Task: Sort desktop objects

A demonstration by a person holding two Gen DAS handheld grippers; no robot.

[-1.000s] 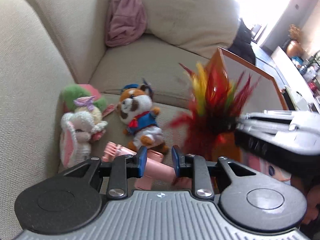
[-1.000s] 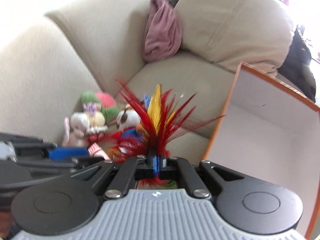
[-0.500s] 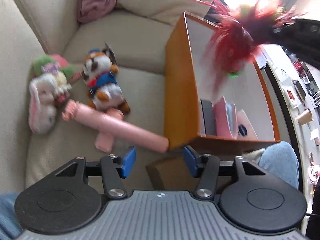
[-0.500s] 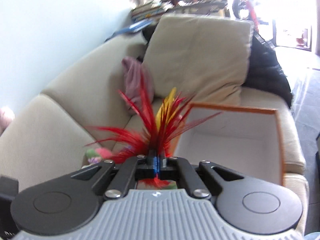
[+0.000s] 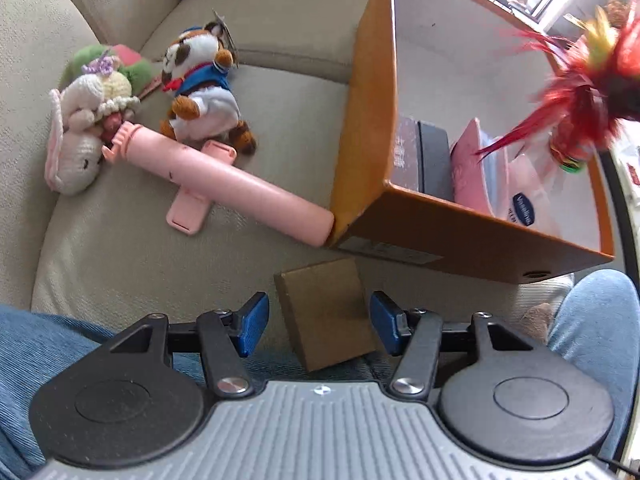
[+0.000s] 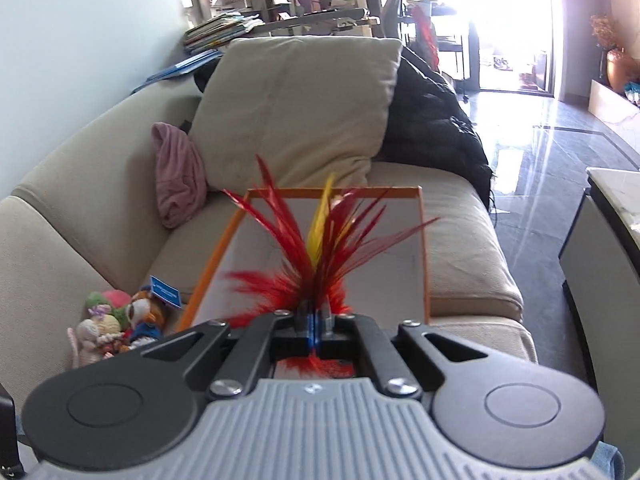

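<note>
My left gripper [image 5: 318, 322] points down at the sofa seat, its jaws opening. A small brown cardboard box [image 5: 320, 284] lies between the blue pads [image 5: 252, 320], untouched. Beyond it lie a long pink tube [image 5: 224, 176], a plush raccoon [image 5: 200, 88] and a crochet bunny [image 5: 80, 120]. An open orange box [image 5: 360, 100] stands to the right with a dark case [image 5: 434, 156], a pink item [image 5: 470, 168] and a Vaseline pack [image 5: 524, 204] inside. My right gripper [image 6: 315, 320] is shut on a red and yellow feather toy [image 6: 320, 260], above the orange box [image 6: 424, 248]. The feather toy [image 5: 580, 76] hangs over the box's right side.
A person's jeans-clad legs [image 5: 48, 340] flank the left gripper. A beige cushion [image 6: 296, 108], a pink cloth [image 6: 178, 172] and a black jacket [image 6: 432, 120] lie at the sofa's back. A white table edge [image 6: 612, 200] stands on the right.
The left gripper let go of the pink tube, opened wide and dropped back to the brown box. The right gripper carried the feather toy from beside the plush toys to above the orange box.
</note>
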